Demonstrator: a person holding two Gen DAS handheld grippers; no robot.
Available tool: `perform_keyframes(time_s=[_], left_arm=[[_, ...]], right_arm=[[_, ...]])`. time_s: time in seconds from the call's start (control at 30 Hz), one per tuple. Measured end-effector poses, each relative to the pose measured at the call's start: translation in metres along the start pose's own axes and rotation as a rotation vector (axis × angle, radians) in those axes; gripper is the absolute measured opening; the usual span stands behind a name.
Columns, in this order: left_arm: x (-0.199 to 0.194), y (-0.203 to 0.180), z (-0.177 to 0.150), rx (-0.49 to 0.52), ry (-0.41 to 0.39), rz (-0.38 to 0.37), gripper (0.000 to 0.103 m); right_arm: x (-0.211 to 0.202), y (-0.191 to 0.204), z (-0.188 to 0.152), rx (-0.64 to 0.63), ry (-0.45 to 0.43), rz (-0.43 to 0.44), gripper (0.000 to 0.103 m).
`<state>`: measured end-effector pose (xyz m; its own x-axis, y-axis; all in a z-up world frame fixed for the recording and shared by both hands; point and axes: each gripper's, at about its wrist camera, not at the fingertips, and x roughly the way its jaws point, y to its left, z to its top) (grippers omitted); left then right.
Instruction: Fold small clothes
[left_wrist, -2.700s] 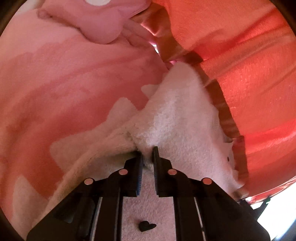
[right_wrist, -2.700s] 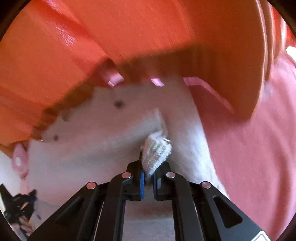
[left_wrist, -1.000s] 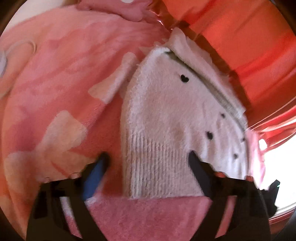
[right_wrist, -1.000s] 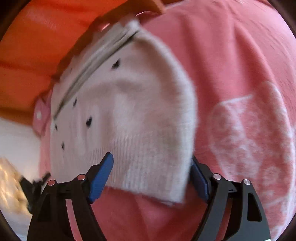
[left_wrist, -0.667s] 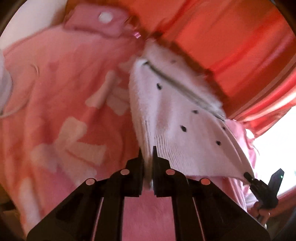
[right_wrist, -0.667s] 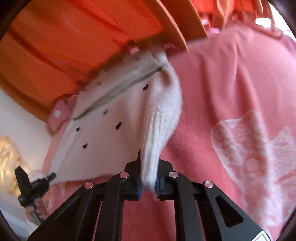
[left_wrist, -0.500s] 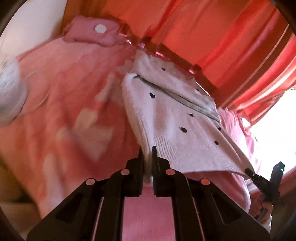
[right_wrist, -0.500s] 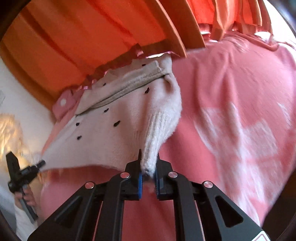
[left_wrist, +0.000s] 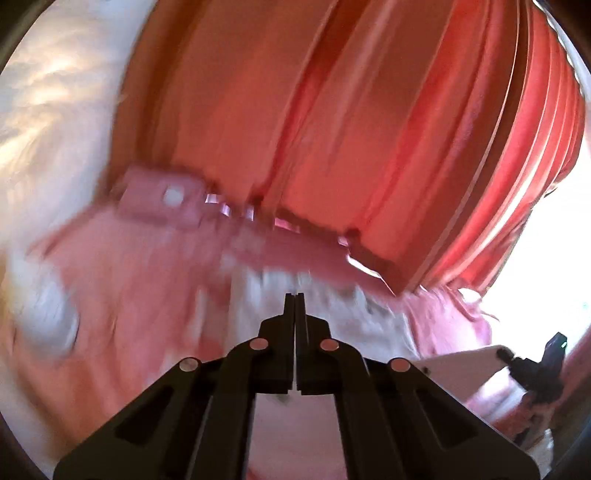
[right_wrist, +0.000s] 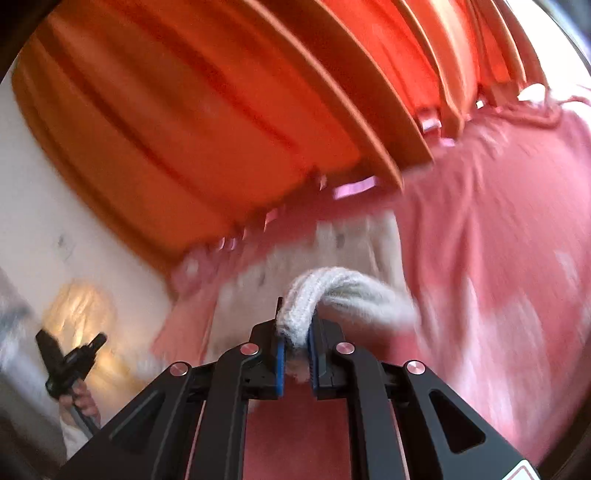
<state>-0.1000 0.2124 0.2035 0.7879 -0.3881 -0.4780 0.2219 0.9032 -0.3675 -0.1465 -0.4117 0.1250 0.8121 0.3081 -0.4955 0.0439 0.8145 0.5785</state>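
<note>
A sweater (right_wrist: 343, 291) lies on a blanket-covered bed (right_wrist: 498, 258), its near hem lifted between the jaws of the right gripper (right_wrist: 295, 328), with curtains (right_wrist: 221, 122) hanging behind the bed's far edge. In the left wrist view the left gripper (left_wrist: 294, 306) sits before the sweater (left_wrist: 332, 299), a small cushion (left_wrist: 162, 199) lying far left against the curtains (left_wrist: 369, 129).

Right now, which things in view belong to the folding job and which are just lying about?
Job: white knit sweater; right gripper, clamped on its ribbed edge; left gripper, shut, no cloth seen in it.
Lying about: pink blanket underneath; orange curtain; small pink cushion with a white dot.
</note>
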Motion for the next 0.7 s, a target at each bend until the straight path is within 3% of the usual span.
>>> perform_keyframes(time_s=[0.1, 0.2, 0.27, 0.33, 0.43, 0.5, 0.63, 0.7], left_arm=[[0.081, 0.003, 0.014, -0.043, 0.068, 0.028, 0.0], [0.113, -0.006, -0.009, -0.048, 0.169, -0.049, 0.0], [0.113, -0.01, -0.036, -0.033, 0.243, -0.055, 0.0], [0.108, -0.009, -0.084, -0.062, 0.369, -0.064, 0.0], [0.096, 0.003, -0.16, -0.201, 0.556, -0.068, 0.001], [0.087, 0.007, -0.196, -0.278, 0.633, -0.083, 0.001], [0.077, 0.006, -0.237, -0.385, 0.668, -0.091, 0.003], [0.076, 0.004, -0.242, -0.396, 0.648, -0.089, 0.02]], right_arm=[[0.078, -0.008, 0.028, 0.038, 0.011, -0.078, 0.009], [0.112, -0.007, 0.026, 0.068, 0.038, -0.102, 0.009], [0.112, -0.003, 0.016, 0.048, 0.045, -0.095, 0.009], [0.105, 0.001, 0.004, 0.005, 0.053, -0.122, 0.009], [0.081, 0.0, -0.015, -0.012, 0.059, -0.133, 0.01], [0.066, -0.001, -0.028, -0.013, 0.059, -0.145, 0.01], [0.04, -0.004, -0.049, 0.001, 0.06, -0.152, 0.01], [0.031, -0.005, -0.057, 0.011, 0.065, -0.155, 0.01]])
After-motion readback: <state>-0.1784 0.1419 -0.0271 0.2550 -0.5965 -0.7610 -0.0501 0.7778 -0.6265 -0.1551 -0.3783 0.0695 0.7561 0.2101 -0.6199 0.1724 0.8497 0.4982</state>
